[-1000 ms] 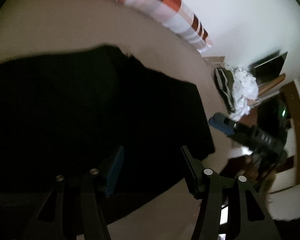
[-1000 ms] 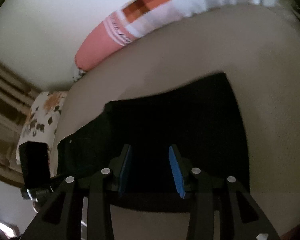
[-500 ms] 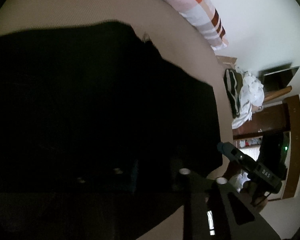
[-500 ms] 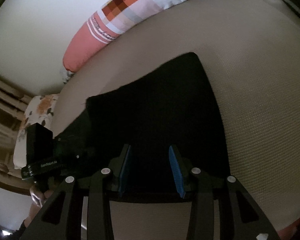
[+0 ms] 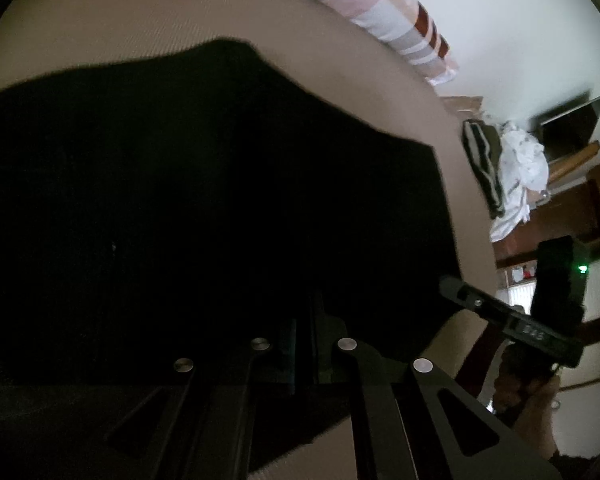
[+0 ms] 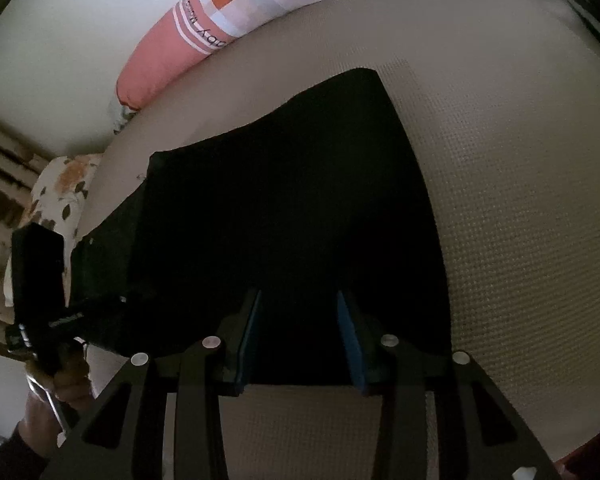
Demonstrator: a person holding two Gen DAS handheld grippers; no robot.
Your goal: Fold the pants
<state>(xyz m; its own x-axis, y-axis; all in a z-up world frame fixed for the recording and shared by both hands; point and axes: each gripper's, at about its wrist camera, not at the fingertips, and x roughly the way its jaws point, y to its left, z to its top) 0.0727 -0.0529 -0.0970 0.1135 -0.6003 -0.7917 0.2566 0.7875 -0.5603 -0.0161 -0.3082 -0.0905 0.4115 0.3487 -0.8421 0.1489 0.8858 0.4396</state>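
Note:
Black pants (image 5: 220, 208) lie spread flat on the beige bed; they also show in the right wrist view (image 6: 284, 216). My left gripper (image 5: 304, 344) is shut on the near edge of the pants, its fingers almost together in the dark cloth. My right gripper (image 6: 300, 332) is open, its blue pads either side of the near hem at the pants' right end. The right gripper also shows in the left wrist view (image 5: 452, 286) at the pants' right corner.
A long checked orange and white pillow (image 6: 228, 28) lies along the wall at the far side of the bed (image 6: 520, 160). A flowered pillow (image 6: 60, 196) sits far left. A pile of clothes (image 5: 508, 168) and wooden furniture stand beyond the bed's right end.
My left gripper has closed from wide open onto the near edge of the pants. My right gripper has stayed open and moved closer over the hem.

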